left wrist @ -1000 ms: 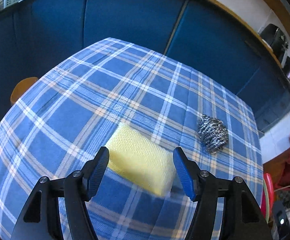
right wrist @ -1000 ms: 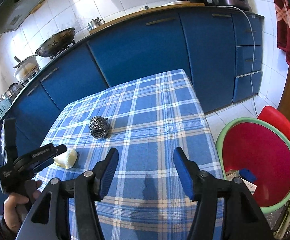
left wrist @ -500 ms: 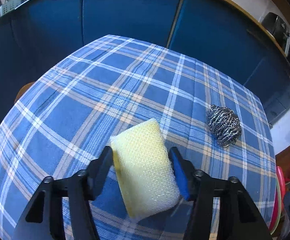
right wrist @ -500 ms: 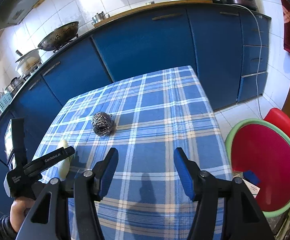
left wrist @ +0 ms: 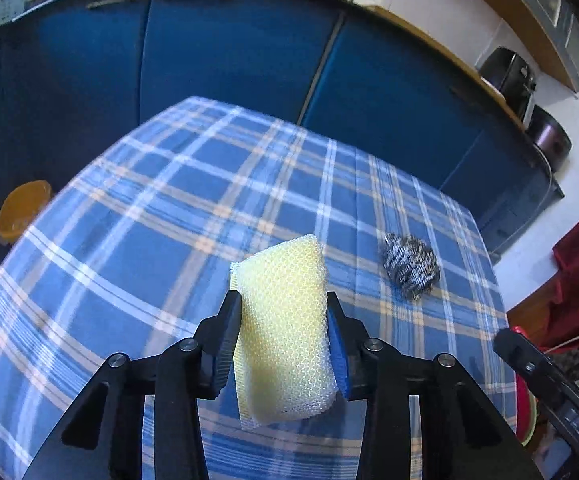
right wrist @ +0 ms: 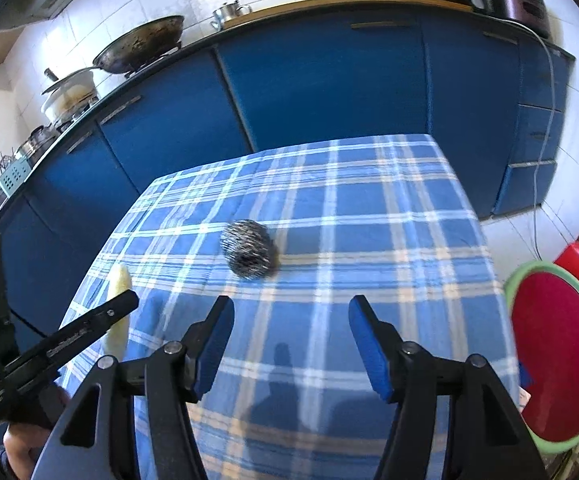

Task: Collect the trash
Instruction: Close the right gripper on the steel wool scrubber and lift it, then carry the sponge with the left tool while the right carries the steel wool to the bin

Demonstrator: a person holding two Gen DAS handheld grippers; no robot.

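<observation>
My left gripper [left wrist: 283, 316] is shut on a yellow mesh sponge [left wrist: 285, 332] and holds it above the blue checked tablecloth [left wrist: 169, 216]. The sponge also shows edge-on in the right wrist view [right wrist: 118, 312], with the left gripper [right wrist: 131, 300] around it. A steel wool scrubber [left wrist: 409, 266] lies on the cloth to the right of the sponge; it also shows in the right wrist view [right wrist: 247, 254]. My right gripper [right wrist: 291, 320] is open and empty above the cloth, the scrubber lying ahead of it and a little left.
A red basin with a green rim [right wrist: 553, 356] stands on the floor right of the table; its edge shows in the left wrist view [left wrist: 527, 412]. Blue cabinets [right wrist: 321, 84] run behind the table. An orange stool [left wrist: 21, 210] stands at the left.
My left gripper closed on the sponge and lifted it off the cloth, turning it upright. My right gripper moved forward toward the scrubber and stayed open.
</observation>
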